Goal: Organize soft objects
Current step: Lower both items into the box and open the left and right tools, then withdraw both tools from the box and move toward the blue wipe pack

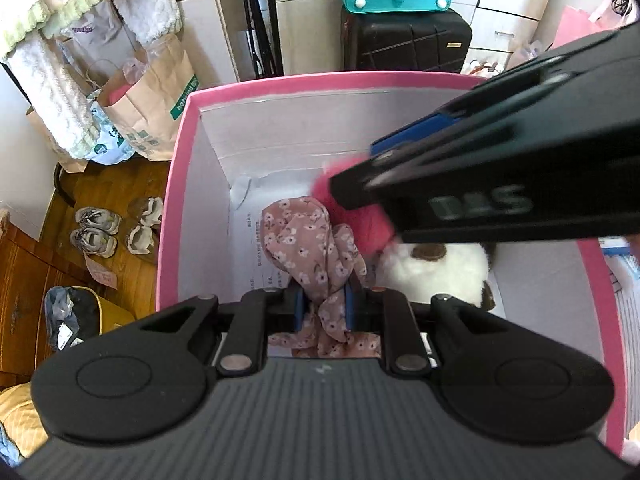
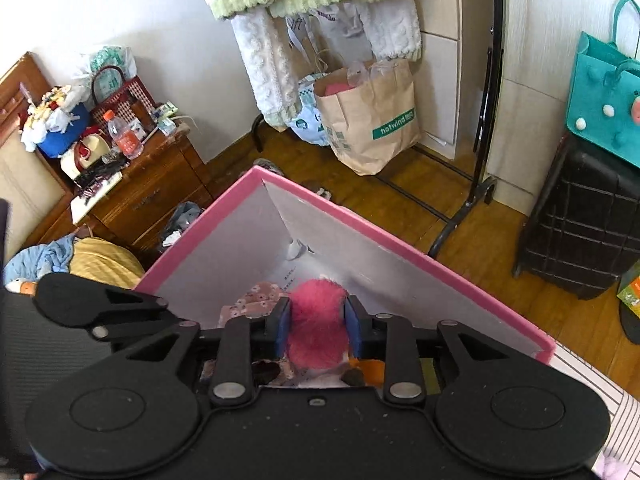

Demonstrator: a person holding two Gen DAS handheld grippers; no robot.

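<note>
Left wrist view: left gripper pinches the floral cloth at 6 o'clock inside the pink box; white plush at 4 o'clock. Right wrist view: right gripper squeezes the pink fluffy toy at 6 o'clock over the box

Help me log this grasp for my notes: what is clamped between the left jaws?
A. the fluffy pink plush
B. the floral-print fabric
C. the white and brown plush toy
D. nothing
B: in the left wrist view the left gripper is shut on the floral-print fabric over the pink box, while the right gripper holds the fluffy pink plush.
</note>
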